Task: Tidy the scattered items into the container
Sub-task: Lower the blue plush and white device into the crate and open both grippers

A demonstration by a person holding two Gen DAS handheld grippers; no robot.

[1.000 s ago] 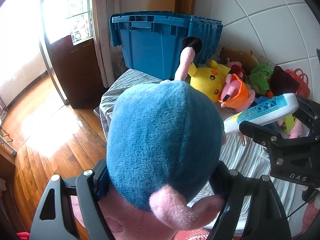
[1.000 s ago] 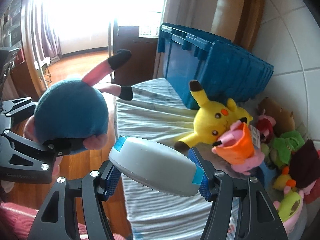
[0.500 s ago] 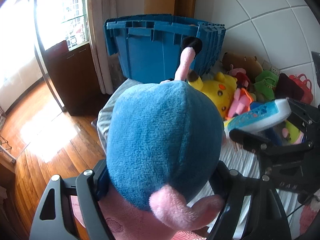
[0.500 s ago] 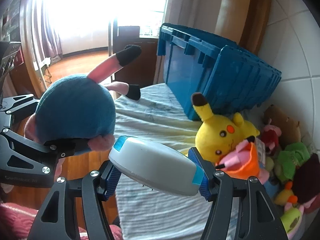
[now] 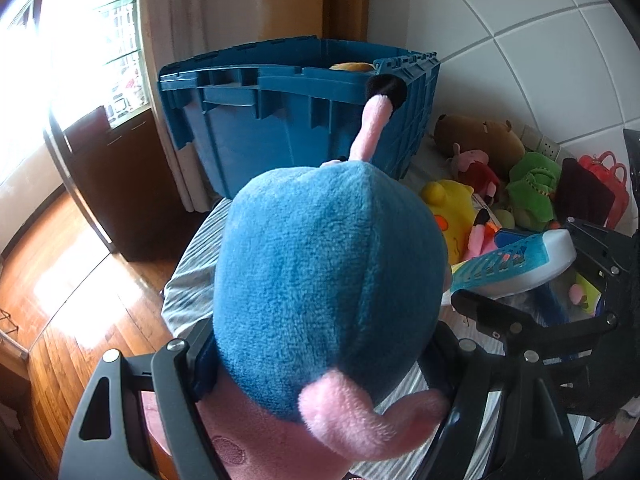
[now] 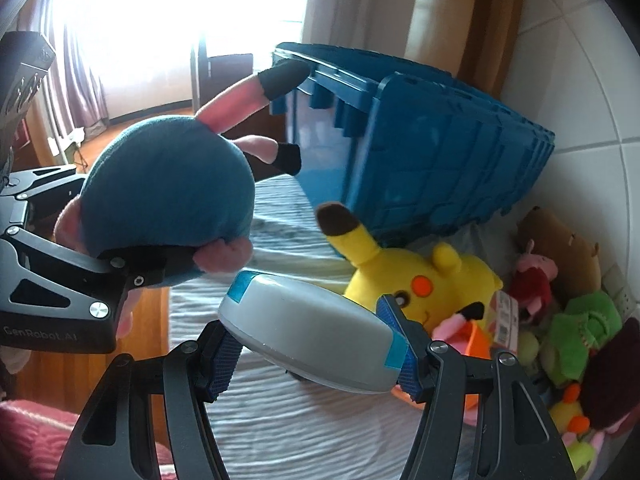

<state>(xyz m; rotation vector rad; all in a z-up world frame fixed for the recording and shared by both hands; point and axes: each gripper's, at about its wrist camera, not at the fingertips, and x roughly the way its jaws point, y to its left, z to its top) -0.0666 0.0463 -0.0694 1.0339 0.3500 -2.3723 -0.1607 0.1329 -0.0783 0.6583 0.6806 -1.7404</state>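
Firmly between fingers: blue plush

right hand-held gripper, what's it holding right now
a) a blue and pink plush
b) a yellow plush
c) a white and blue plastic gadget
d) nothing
c: the right hand-held gripper has its blue pads pressed on both ends of the white and blue plastic gadget, while the blue and pink plush sits in the left hand-held gripper and the yellow plush lies on the bed.
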